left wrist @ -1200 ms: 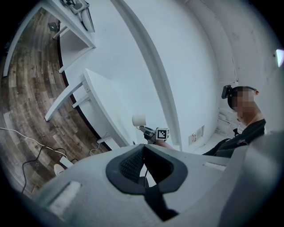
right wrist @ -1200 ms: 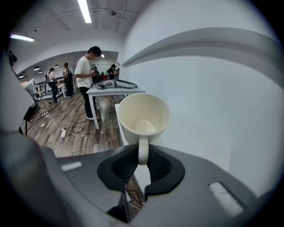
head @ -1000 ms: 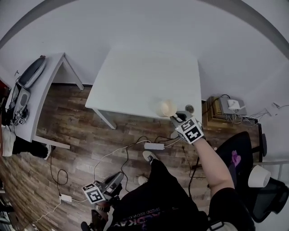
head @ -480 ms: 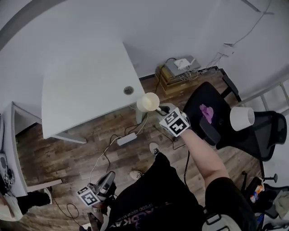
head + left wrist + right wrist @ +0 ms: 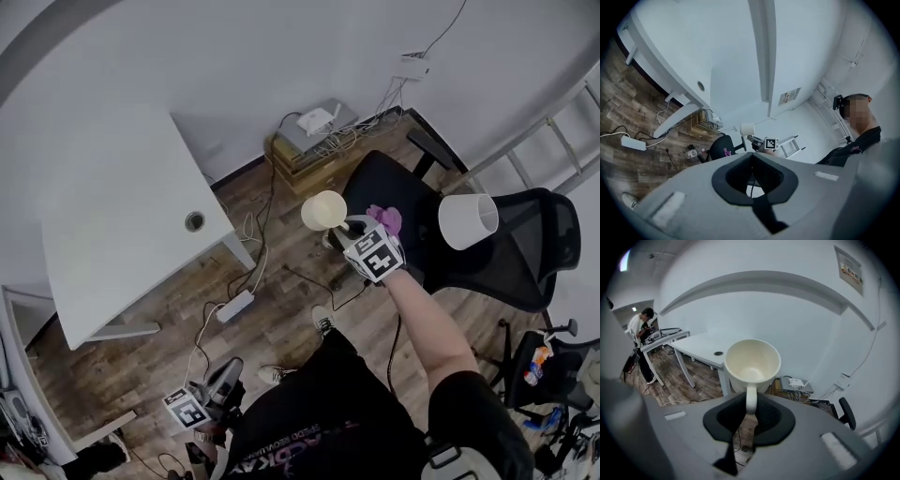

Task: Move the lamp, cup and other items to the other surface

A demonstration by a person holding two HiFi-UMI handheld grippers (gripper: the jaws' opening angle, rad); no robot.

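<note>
Head view looks down on a wood floor (image 5: 141, 356), and the biggest thing on it is the white table (image 5: 122, 216) on the left, top bare apart from a round cable hole. Next size down is the black office chair (image 5: 511, 258) on the right, well apart from the table. Off in the right gripper view a person (image 5: 640, 329) stands at another desk in the far corner. Then the lamp (image 5: 466, 220) – I can only see its white shade, up against the chair's backrest, and can't tell what it stands on. The right gripper (image 5: 349, 225) is stretched out at arm's length near the front of the chair seat, angled downward, jaws pinched narrow on the handle of the cup (image 5: 323, 210). The cup is cream-coloured and empty. It hangs in the air over the floor, just beside the seat and clear of the table, with its open mouth facing back at the gripper's own camera. The left gripper (image 5: 752, 155) sits low by the person's leg, roughly level, its jaw tips meeting with nothing between them. Smaller bits – a stack of boxes with a router (image 5: 314, 127) by the wall, a white power strip (image 5: 234, 306) on the floor, and a small purple thing (image 5: 384, 217) lying on the chair seat.
</note>
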